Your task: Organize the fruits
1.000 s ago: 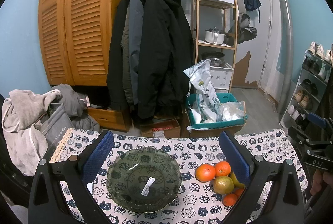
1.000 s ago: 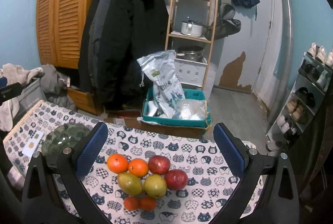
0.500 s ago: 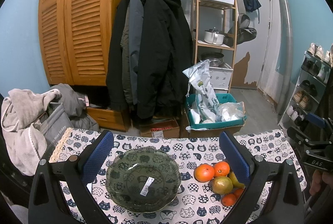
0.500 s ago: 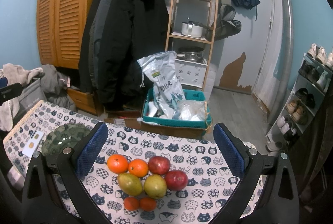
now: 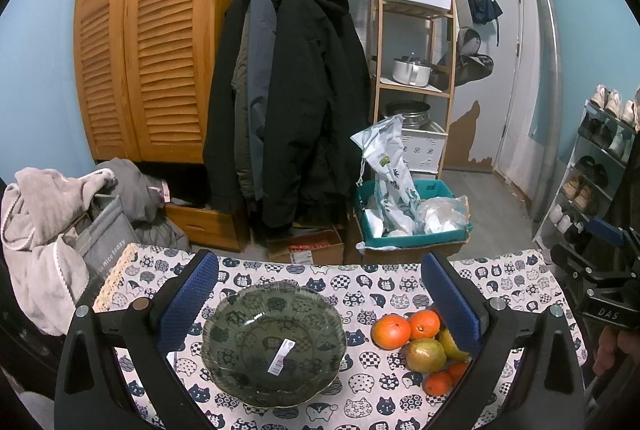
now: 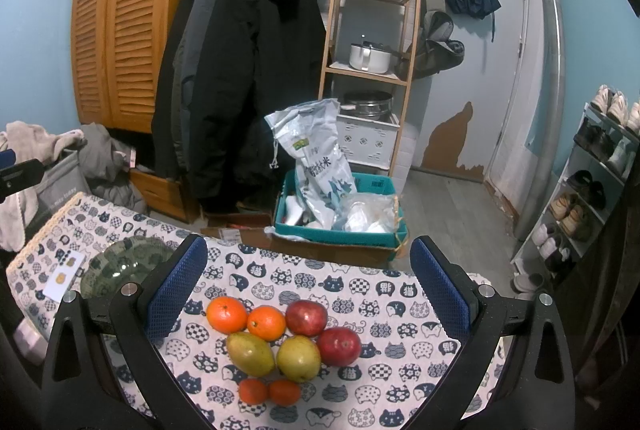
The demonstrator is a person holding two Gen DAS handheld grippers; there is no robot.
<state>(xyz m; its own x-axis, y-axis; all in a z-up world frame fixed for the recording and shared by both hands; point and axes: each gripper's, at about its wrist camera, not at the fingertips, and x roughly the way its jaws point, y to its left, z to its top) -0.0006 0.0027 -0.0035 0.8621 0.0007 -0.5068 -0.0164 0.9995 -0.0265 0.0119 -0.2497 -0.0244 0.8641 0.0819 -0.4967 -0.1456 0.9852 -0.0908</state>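
The surface (image 6: 400,294) wears a cat-print cloth; behind it stand louvred wooden doors (image 5: 152,42) at upper left, hanging dark coats (image 5: 296,102), a wooden shelf rack (image 6: 372,42) and a teal crate (image 6: 340,230) holding a printed sack and plastic bags.

The right view alone shows the whole fruit cluster at lower centre — two oranges (image 6: 246,318), two red apples (image 6: 322,330), two green-yellow pears (image 6: 276,354), two small tangerines (image 6: 270,392). The left view shows the green glass bowl (image 5: 274,344) fully at lower centre — only a paper label lies inside it.

The left claw (image 5: 318,304) and the right claw (image 6: 308,286) are both spread wide, gripping nothing.
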